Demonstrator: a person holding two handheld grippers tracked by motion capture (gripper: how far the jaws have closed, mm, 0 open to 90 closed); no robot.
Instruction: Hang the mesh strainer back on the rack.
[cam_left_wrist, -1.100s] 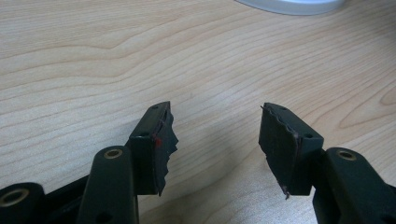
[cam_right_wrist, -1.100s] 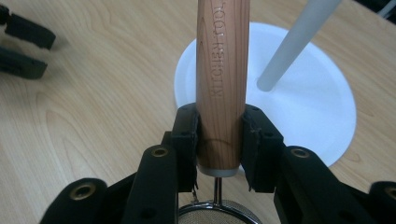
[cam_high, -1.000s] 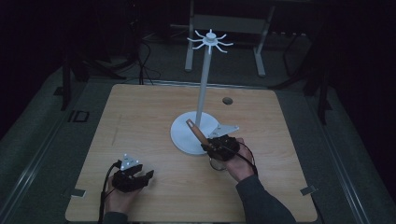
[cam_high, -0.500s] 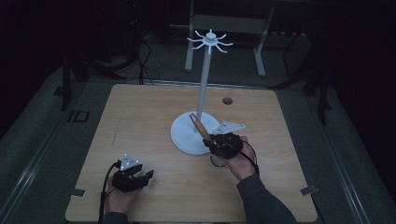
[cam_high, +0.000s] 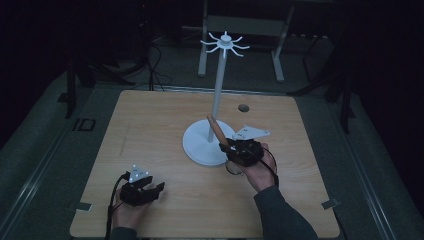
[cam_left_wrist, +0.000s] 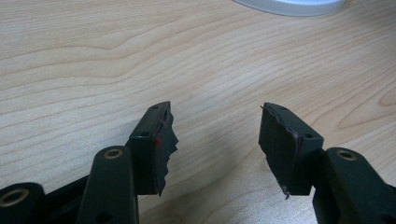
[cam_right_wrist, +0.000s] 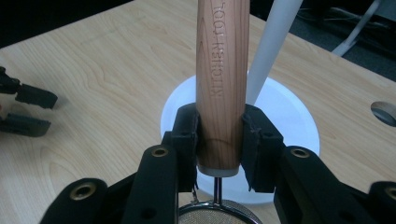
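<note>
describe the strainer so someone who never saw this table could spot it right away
Start at the white stand with its tall pole in the middle of the wooden table. Just right of its round base, the right gripper is shut on the strainer. It is the only wooden-handled thing here, with "KITCHEN TOOL" stamped on the handle and a wire mesh bowl at its lower end.

There was one table, and on it stood one white stand with a round base and a single pole. One strainer with a wooden handle was there. Two grippers were in use, a left gripper and a right gripper, each with two black jaws. One round hole showed in the tabletop.
</note>
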